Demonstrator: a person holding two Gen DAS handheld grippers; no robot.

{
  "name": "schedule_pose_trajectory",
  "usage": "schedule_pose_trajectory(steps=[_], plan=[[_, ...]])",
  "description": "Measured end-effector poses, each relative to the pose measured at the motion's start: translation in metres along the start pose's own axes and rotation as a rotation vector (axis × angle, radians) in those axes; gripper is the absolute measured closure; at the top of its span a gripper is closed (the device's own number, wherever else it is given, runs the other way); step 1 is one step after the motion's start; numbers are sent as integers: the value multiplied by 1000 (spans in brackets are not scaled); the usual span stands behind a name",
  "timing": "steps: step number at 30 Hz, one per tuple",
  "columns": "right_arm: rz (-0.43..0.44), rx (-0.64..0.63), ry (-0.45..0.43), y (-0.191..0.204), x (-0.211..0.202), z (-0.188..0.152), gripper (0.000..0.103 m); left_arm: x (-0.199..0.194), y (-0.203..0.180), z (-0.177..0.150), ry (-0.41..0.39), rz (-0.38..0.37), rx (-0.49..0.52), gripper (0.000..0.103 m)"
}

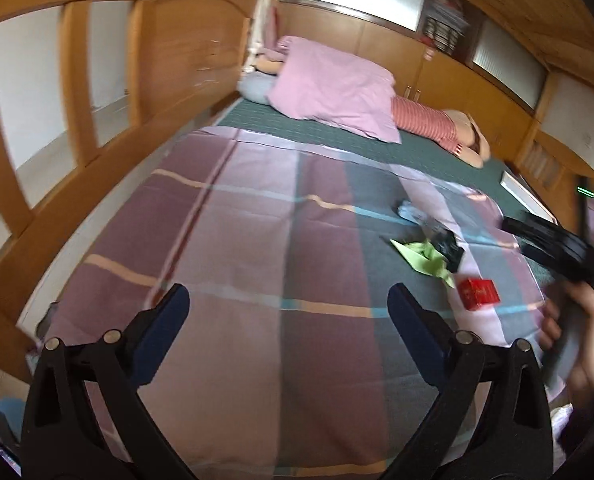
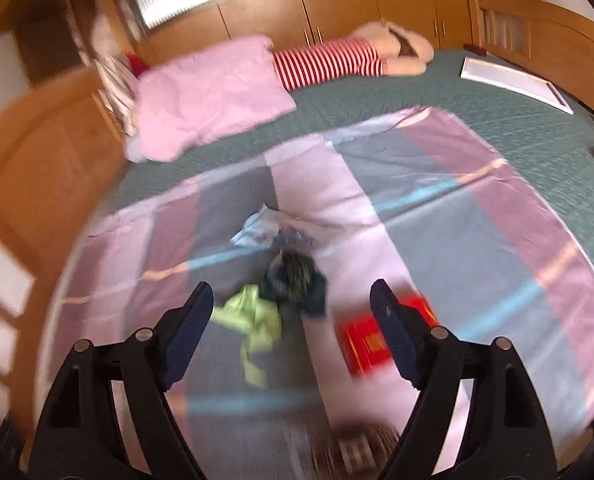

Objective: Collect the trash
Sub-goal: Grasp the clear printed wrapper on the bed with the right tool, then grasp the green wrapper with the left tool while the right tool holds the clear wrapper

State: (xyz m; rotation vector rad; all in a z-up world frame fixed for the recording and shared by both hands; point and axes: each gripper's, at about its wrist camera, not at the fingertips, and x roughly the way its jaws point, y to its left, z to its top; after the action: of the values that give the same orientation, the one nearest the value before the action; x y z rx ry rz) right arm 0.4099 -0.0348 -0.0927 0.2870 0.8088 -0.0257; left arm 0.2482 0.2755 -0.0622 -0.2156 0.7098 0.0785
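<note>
Both jaws spread wide, the right hand-held gripper (image 2: 291, 298) hovers empty over green paper (image 2: 257, 322), a dark wrapper (image 2: 297, 280) and a red box (image 2: 367, 344) on the bed's plaid sheet (image 2: 477, 240). Left hand-held gripper (image 1: 289, 300) likewise gapes, trash lying ahead to its right.

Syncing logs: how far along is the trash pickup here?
Nothing looks collected yet. Both the left gripper and right gripper are open and empty. Left to do: green paper, black wrapper, red box and a pale crumpled scrap lie on the plaid sheet.

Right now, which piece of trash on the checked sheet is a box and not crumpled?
The red box, nearest the right gripper. It has flat faces and straight edges; the green wrapper, dark wrapper and pale wrapper are crumpled.
</note>
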Motion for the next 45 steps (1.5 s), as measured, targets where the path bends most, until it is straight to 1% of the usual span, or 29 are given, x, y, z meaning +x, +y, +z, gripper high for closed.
schedule_pose_trajectory(steps=[2, 3, 5, 7, 8, 11, 13, 15, 17, 18, 19, 22, 25, 26, 28, 30, 31, 33, 34, 36, 39, 40, 42, 43, 45], plan=[[-77, -11, 35, 11, 49, 19, 23, -2, 10, 0, -8, 18, 0, 4], [-112, -16, 49, 15, 72, 26, 21, -2, 17, 3, -9, 28, 1, 4], [-166, -47, 56, 18, 104, 34, 17, 3, 24, 6, 3, 45, -3, 4], [-224, -85, 80, 18, 138, 37, 17, 9, 32, 9, 31, 50, -19, 4], [-232, -88, 98, 19, 151, 39, 17, 5, 38, 10, 42, 46, -23, 4], [-223, -86, 204, 13, 187, 34, 17, 11, 37, 9, 77, 33, -17, 4], [-216, -91, 212, 6, 193, 29, 26, 10, 35, 8, 63, 47, 1, 4], [-174, -85, 210, 2, 189, 25, 43, 9, 32, 8, 49, 60, 17, 4], [-159, -105, 215, 2, 182, 20, 51, 9, 32, 7, 47, 63, 8, 4], [-135, -104, 229, 1, 178, 16, 56, 9, 31, 7, 46, 61, 4, 4], [-113, -98, 238, 2, 174, 12, 58, 8, 30, 6, 45, 61, 2, 4], [-1, -83, 278, 10, 152, -12, 61, 6, 26, 5, 21, 89, 14, 4], [98, -119, 321, 39, 127, -47, 62, 3, 23, 5, -9, 116, 28, 4], [118, -131, 331, 48, 121, -57, 62, 2, 23, 5, -14, 124, 29, 4], [174, -154, 350, 71, 110, -77, 62, 4, 25, 6, -9, 130, 29, 4], [239, -164, 381, 97, 101, -96, 62, 8, 31, 9, 6, 144, 29, 4], [278, -168, 403, 114, 96, -107, 63, 10, 38, 11, 12, 165, 18, 4], [328, -176, 430, 138, 89, -118, 64, 11, 55, 15, 19, 200, -22, 4], [341, -178, 432, 146, 86, -121, 64, 12, 68, 18, 32, 212, -61, 4], [359, -178, 406, 159, 76, -121, 64, 15, 89, 20, 58, 216, -132, 4], [343, -136, 307, 155, 56, -107, 64, 20, 114, 20, 105, 217, -239, 4], [347, -105, 273, 149, 48, -101, 64, 22, 118, 19, 122, 208, -253, 4], [329, -62, 174, 137, 25, -93, 64, 29, 119, 16, 164, 171, -263, 4], [315, -58, 122, 133, 13, -90, 64, 35, 115, 14, 190, 145, -259, 4], [277, -32, 49, 124, -5, -87, 64, 46, 105, 9, 235, 94, -233, 4]])
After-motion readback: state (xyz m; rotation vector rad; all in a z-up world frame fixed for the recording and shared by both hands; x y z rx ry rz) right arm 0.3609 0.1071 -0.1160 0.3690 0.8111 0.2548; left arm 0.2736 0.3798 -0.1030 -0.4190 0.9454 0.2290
